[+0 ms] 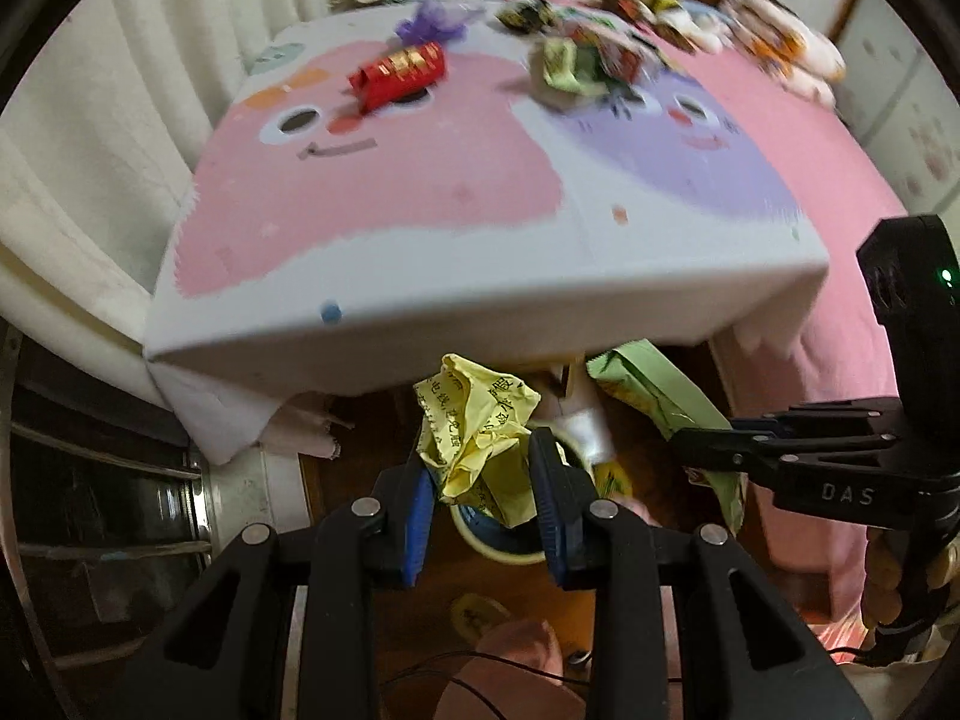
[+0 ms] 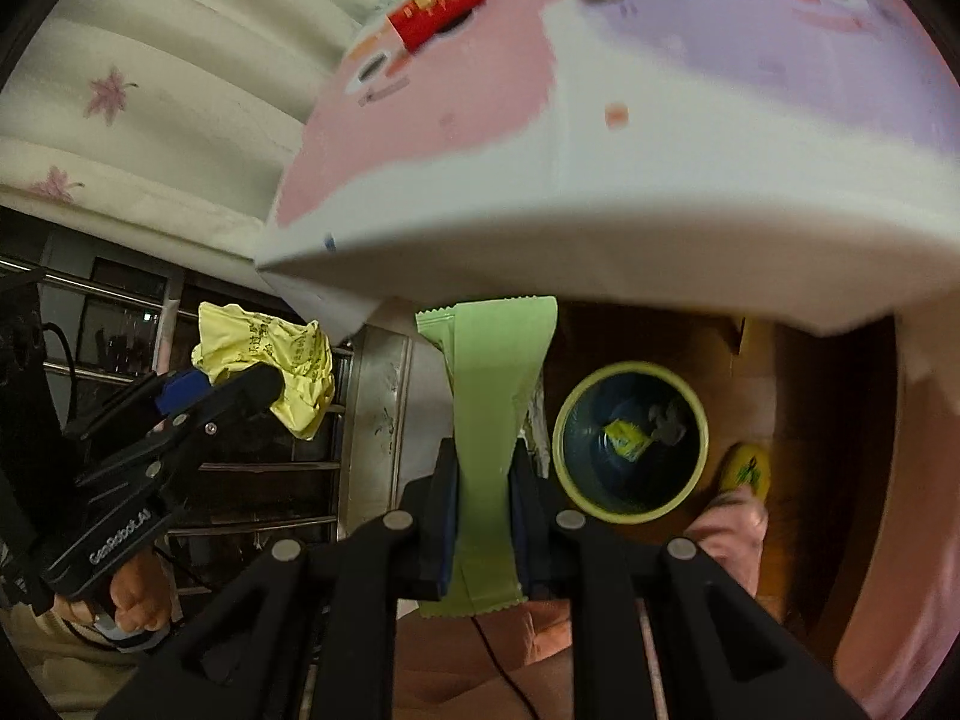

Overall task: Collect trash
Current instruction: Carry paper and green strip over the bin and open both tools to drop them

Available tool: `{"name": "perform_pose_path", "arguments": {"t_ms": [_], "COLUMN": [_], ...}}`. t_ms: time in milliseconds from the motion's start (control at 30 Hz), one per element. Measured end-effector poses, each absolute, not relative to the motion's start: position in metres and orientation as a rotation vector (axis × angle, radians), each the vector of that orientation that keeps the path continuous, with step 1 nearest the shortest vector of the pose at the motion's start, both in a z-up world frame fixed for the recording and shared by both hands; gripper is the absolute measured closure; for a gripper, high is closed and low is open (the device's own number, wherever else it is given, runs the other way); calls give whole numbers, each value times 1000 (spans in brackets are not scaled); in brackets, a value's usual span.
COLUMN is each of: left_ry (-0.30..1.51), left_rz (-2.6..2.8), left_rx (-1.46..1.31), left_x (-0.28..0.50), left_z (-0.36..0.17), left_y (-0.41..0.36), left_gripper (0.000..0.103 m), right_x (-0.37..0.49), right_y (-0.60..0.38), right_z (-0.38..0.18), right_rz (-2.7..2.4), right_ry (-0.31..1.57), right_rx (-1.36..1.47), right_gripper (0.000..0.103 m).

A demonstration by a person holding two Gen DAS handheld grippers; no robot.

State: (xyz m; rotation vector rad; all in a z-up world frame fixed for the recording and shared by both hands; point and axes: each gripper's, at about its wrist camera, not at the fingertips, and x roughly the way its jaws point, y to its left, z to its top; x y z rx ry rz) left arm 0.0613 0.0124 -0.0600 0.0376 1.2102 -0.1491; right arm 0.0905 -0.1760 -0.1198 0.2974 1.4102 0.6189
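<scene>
Paper and foil here weigh next to nothing: the left tongs point(image 1: 480, 486) pinch a crumpled yellow paper point(image 1: 474, 438) and the right tongs point(image 2: 483, 516) clamp a flat green wrapper point(image 2: 489, 420) mid-length, both above the bin point(image 2: 630, 456). Both probably crush easily and flutter; the slick wrapper is safest gripped across its flat middle, the wad by its bulk.

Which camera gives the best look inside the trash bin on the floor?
The right wrist view: the bin shows its whole rim and a yellow scrap inside. In the left wrist view the crumpled yellow paper in the left gripper's jaws hides most of the bin.
</scene>
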Motion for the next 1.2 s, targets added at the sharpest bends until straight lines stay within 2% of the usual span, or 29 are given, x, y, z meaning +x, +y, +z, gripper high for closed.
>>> {"name": "perform_pose_path", "arguments": {"t_ms": [233,367,600,800,867,900,1000,1067,1200], "left_ry": [1307,1382,1452,1457,1462,1464,1474,1481,1450], "left_rz": [-210,-233,-214,-194,-191,-190,-164,-140,-117], "left_rx": [13,-18,-52,-50,-42,-35,12,17,5], "left_x": [44,41,50,65,70,71,74,74,74], "left_z": [-114,-164,-262,-333,-348,-355,-366,-367,-350], "left_y": [10,1,-19,-42,-49,-51,-58,-60,-57], "left_gripper": [74,74,74,69,65,59,32,30,16], "right_x": [62,55,58,67,69,69,71,72,69], "right_y": [-171,-175,-190,-200,-204,-205,-210,-216,-221], "right_z": [-180,-219,-315,-402,-421,-425,-437,-437,-419], "right_rz": [515,456,366,307,292,289,285,268,271], "right_ry": [1482,1524,1586,1650,1653,1649,1638,1638,1620], "right_rx": [356,377,429,443,437,442,486,514,559], "right_gripper": [88,88,88,84,80,74,52,51,51]}}
